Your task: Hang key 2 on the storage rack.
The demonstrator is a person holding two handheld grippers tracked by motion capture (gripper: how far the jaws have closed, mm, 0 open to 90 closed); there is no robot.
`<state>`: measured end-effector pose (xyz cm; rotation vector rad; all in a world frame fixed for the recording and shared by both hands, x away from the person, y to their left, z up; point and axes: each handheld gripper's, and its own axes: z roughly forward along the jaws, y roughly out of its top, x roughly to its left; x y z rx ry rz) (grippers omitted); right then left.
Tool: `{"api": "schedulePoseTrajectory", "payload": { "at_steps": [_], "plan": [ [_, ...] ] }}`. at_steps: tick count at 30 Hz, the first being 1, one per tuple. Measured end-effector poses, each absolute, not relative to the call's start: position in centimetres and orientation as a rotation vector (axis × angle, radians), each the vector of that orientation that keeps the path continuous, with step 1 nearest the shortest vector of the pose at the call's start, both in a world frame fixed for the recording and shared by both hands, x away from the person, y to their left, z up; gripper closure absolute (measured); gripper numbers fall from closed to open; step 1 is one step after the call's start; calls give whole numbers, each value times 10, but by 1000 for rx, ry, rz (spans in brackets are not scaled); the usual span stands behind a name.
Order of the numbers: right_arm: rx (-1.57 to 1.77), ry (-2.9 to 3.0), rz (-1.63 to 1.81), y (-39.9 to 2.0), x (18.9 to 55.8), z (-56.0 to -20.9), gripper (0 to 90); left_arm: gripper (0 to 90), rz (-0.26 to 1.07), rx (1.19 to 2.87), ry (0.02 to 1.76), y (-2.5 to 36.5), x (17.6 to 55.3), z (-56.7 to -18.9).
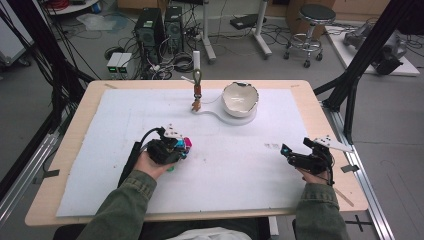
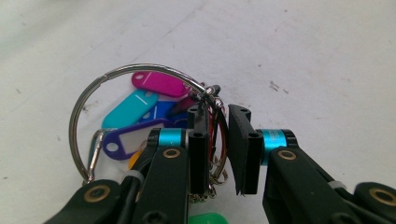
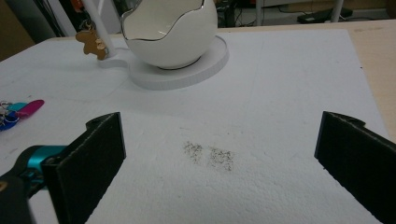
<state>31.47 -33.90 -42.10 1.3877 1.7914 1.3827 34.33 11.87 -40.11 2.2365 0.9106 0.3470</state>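
Gripping the large steel key ring (image 2: 140, 74) with coloured plastic tags (pink, teal, purple), the left gripper (image 2: 218, 140) has its jaws nearly together on the small wire loops. Bunch lies on the white foam mat (image 1: 235, 165), well apart from the white egg-shaped bowl (image 1: 240, 98). Right gripper (image 3: 219, 154) rests with jaws wide, empty.

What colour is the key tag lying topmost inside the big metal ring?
Magenta pink; the key tag shows best in the left gripper view.

I see olive-green sleeves, black left tongs (image 2: 218, 149) and right tongs (image 3: 219, 154) with cyan collars, brass screws, grey plates, black cables.
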Motion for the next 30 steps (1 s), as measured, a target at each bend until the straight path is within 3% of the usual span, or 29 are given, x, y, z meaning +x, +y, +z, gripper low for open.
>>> {"api": "schedulePoseTrajectory", "payload": {
  "at_steps": [30],
  "plan": [
    [1391, 1783, 1383, -339, 315, -421, 9, 784, 336, 2138, 936, 148, 350, -355]
  ]
}}
